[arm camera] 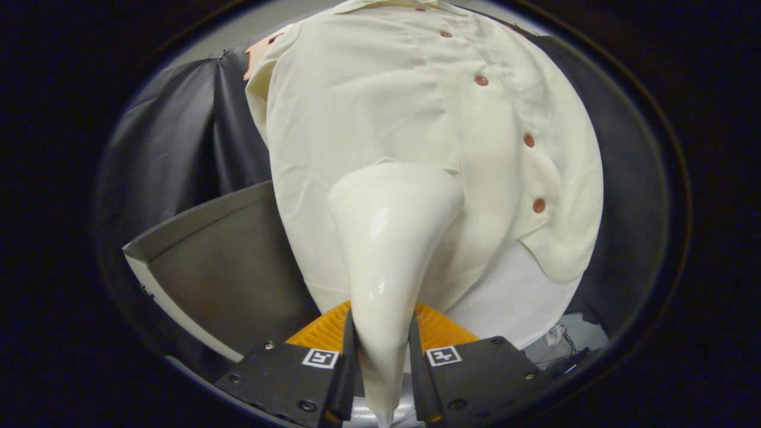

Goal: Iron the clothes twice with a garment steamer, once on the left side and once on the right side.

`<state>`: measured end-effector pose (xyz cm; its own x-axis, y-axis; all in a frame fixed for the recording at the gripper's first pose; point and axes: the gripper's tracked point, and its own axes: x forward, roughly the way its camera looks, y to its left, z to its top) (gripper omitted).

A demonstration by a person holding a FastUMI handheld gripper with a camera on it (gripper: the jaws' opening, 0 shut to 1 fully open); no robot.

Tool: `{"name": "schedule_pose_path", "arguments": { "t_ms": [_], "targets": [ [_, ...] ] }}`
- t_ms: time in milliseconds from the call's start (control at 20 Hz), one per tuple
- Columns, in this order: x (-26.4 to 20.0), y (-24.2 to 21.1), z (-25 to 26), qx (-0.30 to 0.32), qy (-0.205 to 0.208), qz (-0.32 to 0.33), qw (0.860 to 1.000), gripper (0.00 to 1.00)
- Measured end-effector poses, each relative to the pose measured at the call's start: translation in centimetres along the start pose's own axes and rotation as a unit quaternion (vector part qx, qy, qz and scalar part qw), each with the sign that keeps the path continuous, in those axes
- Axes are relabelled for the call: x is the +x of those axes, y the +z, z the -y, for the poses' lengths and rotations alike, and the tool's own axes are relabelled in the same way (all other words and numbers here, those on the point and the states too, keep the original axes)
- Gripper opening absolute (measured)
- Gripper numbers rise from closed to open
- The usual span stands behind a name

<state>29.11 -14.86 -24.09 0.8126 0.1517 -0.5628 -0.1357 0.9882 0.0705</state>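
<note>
A cream shirt (pixel 380 119) with a row of brown buttons (pixel 528 140) hangs in front of me, its collar at the top. My gripper (pixel 381 356) is shut on the glossy white handle of a garment steamer (pixel 389 238). The steamer widens toward its head, which rests against the lower part of the shirt, left of the button placket. Both fingers press on the narrow end of the handle.
An orange ribbed part (pixel 437 327) sits just behind the fingers. A grey table (pixel 232 261) with a pale edge lies to the left, below the shirt. A white board (pixel 511 303) shows under the shirt's hem. Loose wires (pixel 562 339) lie at the lower right.
</note>
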Motion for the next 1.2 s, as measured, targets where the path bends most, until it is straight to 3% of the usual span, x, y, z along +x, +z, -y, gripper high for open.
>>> {"name": "schedule_pose_path", "arguments": {
  "t_ms": [300, 550, 800, 1200],
  "targets": [
    [1.7, -6.0, 0.6, 0.001, 0.003, -0.058, 0.998, 0.39],
    [2.3, -6.7, 1.1, -0.005, 0.000, -0.072, 0.997, 0.39],
    [-0.2, -3.3, 0.8, -0.015, 0.002, -0.058, 0.998, 0.39],
    [-6.3, 10.9, 3.1, -0.037, -0.023, 0.026, 0.999, 0.39]
  ]
}}
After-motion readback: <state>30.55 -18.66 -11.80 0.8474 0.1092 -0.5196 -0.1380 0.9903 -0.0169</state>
